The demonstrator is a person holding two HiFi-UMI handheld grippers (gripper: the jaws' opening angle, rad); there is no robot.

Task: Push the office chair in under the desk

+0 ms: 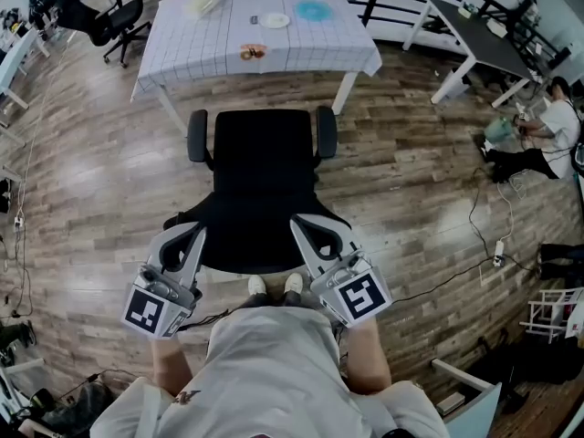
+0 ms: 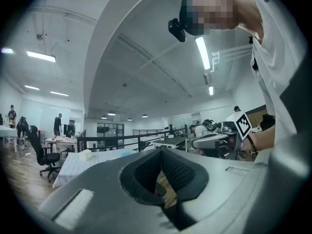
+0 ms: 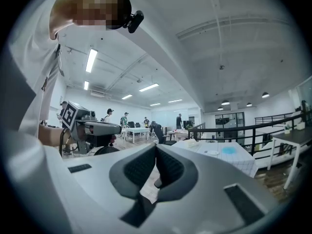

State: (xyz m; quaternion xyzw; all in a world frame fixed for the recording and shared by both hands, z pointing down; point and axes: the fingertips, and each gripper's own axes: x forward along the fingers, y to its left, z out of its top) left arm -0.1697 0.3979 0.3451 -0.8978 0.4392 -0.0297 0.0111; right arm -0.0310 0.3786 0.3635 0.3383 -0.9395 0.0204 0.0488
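Note:
A black office chair (image 1: 260,185) with two armrests stands on the wood floor, its seat facing the desk (image 1: 182,44) under a white checked cloth. A stretch of floor separates chair and desk. My left gripper (image 1: 196,234) is shut, its tips at the left side of the backrest's near edge. On the right side of that edge sits my right gripper (image 1: 301,224), also shut. Nothing is between either pair of jaws. In the left gripper view the jaws (image 2: 161,152) meet and point towards the desk (image 2: 92,160). The right gripper (image 3: 156,147) looks the same way.
The desk carries a white plate (image 1: 274,20), a blue item (image 1: 312,10) and a small snack (image 1: 253,52). Another black chair (image 1: 114,21) stands at the far left, a black table (image 1: 484,39) at the far right. A person (image 1: 547,130) sits on the floor by cables (image 1: 484,235).

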